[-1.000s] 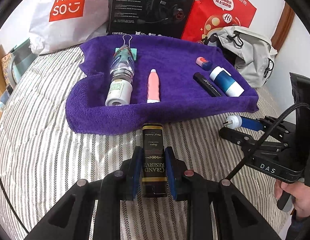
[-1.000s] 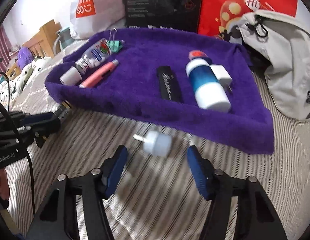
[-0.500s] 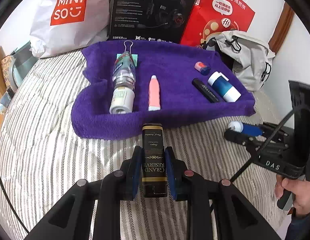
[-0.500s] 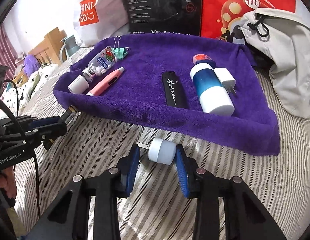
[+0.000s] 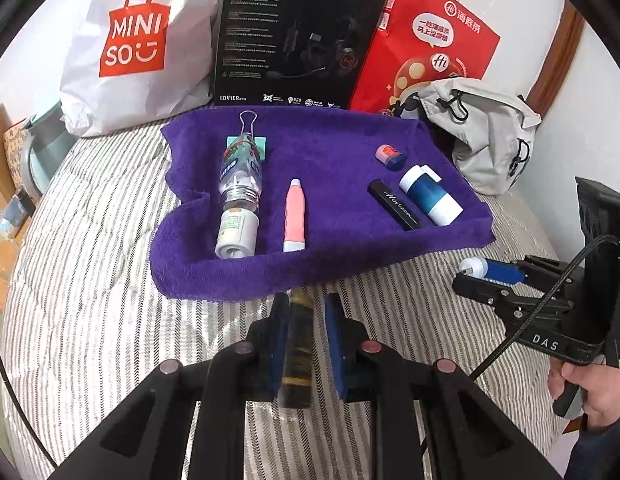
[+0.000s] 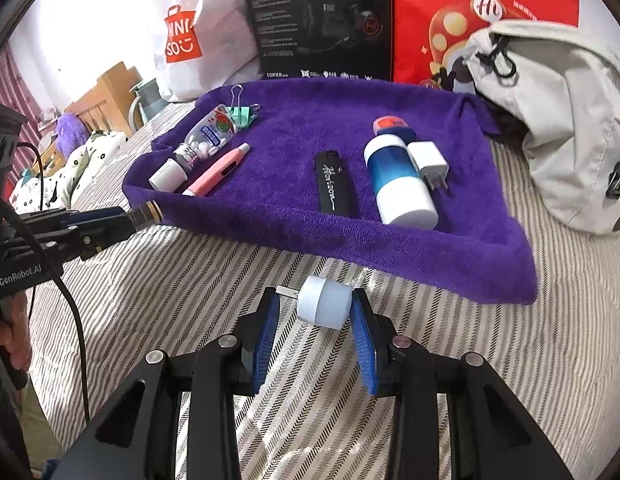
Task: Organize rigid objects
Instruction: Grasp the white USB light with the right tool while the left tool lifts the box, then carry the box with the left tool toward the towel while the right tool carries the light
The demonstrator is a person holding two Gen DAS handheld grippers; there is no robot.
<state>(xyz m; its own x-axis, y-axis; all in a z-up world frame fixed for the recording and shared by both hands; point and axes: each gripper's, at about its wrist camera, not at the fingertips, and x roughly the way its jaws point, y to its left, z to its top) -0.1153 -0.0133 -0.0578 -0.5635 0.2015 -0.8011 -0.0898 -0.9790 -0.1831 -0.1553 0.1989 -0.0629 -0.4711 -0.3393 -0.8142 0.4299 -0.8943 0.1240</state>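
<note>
left gripper (image 5: 303,344) fingers clamped on a blurred, seemingly black-and-gold box (image 5: 297,354), right gripper (image 6: 314,330) fingers nipping a small white plug (image 6: 324,307), purple towel (image 6: 394,248) just beyond on striped bed (image 6: 157,280)

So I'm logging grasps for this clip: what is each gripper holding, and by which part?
The left gripper clamps a dark gold-lettered box by its long sides. The right gripper pinches a small white round plug across its body.

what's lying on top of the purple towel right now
On the purple towel lie a clear pill bottle, green binder clip, pink pen-like tube, black lighter, blue-and-white cylinder, white charger plug and a small red-capped item. Anything beneath them is hidden.
</note>
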